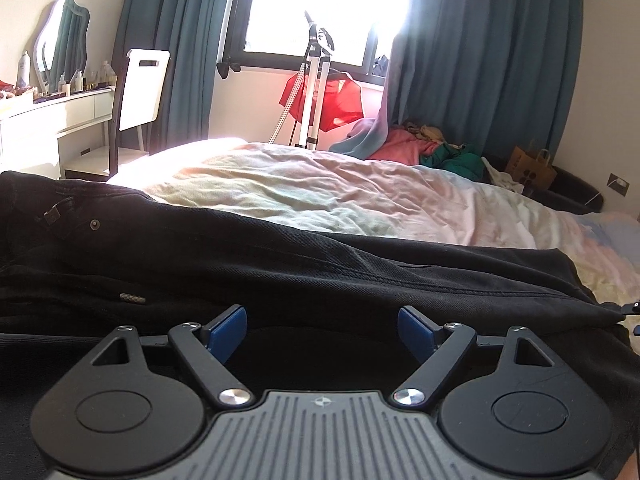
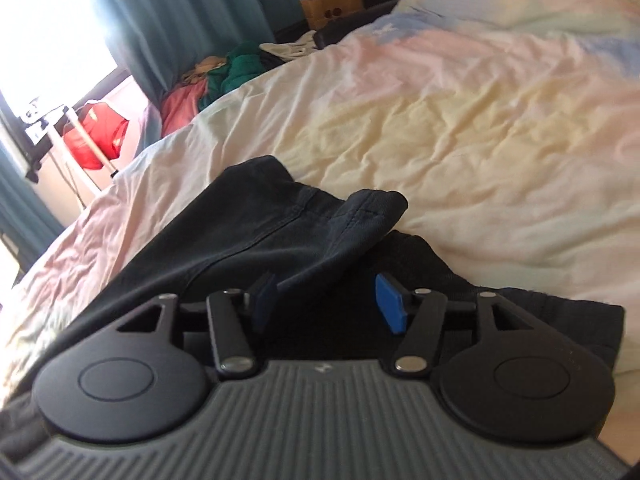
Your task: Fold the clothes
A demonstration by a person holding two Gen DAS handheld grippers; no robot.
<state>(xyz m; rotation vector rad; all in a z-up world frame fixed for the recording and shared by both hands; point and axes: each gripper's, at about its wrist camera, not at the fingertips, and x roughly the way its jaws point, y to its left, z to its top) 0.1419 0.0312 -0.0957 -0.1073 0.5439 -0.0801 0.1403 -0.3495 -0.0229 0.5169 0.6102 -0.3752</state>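
The black jeans [image 1: 280,264] look heavy, limp denim; the stiff hem [image 2: 360,208], frame centre, offers purchase. Left tongs [image 1: 322,330] and right tongs [image 2: 326,300] gape, released.

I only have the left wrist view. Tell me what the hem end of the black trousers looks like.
Observer: The hem is curled up off the bedspread, just ahead of the right claw.
Operator: Tell me whether that claw grips it.
Observer: No. Its jaws stand apart, nothing pinched; black trousers lie under them.
Operator: Report what lies beyond the hem.
Observer: Bare, rumpled bedspread up to the far edge; no other clothes lie on it.
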